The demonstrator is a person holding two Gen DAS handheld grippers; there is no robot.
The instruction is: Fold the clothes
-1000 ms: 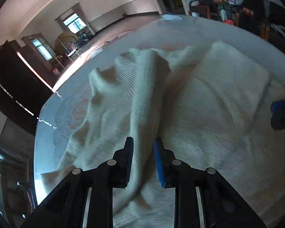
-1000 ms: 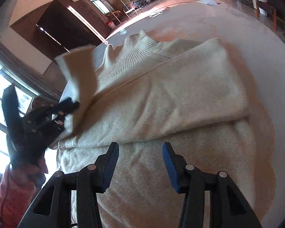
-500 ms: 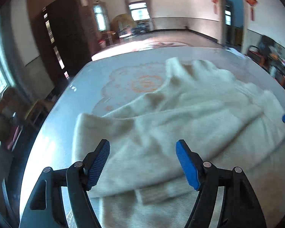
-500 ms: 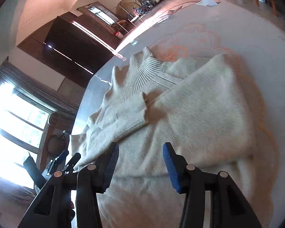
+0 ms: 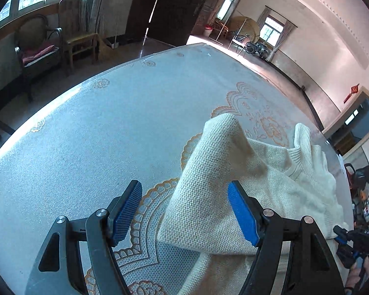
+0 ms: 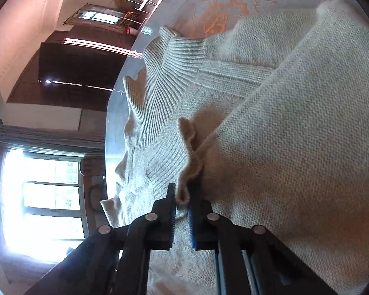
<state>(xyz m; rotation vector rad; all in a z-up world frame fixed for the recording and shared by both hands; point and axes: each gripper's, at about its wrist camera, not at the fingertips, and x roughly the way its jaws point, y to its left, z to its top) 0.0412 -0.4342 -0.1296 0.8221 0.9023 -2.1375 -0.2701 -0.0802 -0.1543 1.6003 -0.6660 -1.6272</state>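
A cream knitted sweater (image 5: pixel 253 179) lies partly folded on the round table (image 5: pixel 91 127). In the left wrist view my left gripper (image 5: pixel 184 211) is open, its blue pads either side of a folded corner of the sweater without pinching it. The right wrist view shows the sweater (image 6: pixel 295 123) close up, with its ribbed collar (image 6: pixel 174 56) toward the far side. My right gripper (image 6: pixel 182 209) is shut on a bunched edge of the sweater. That same right gripper (image 5: pixel 351 238) appears at the lower right edge of the left wrist view, with a hand behind it.
The table has a pale cover with orange floral patterns (image 5: pixel 255 113). Wooden chairs (image 5: pixel 39 46) stand beyond its left edge, near a dark cabinet (image 5: pixel 174 5). A bright window (image 6: pixel 44 196) is on the left in the right wrist view.
My right gripper went from open above the sweater to shut on a bunched edge. My left gripper stayed open and shifted to the sweater's folded corner, now facing the table's bare side.
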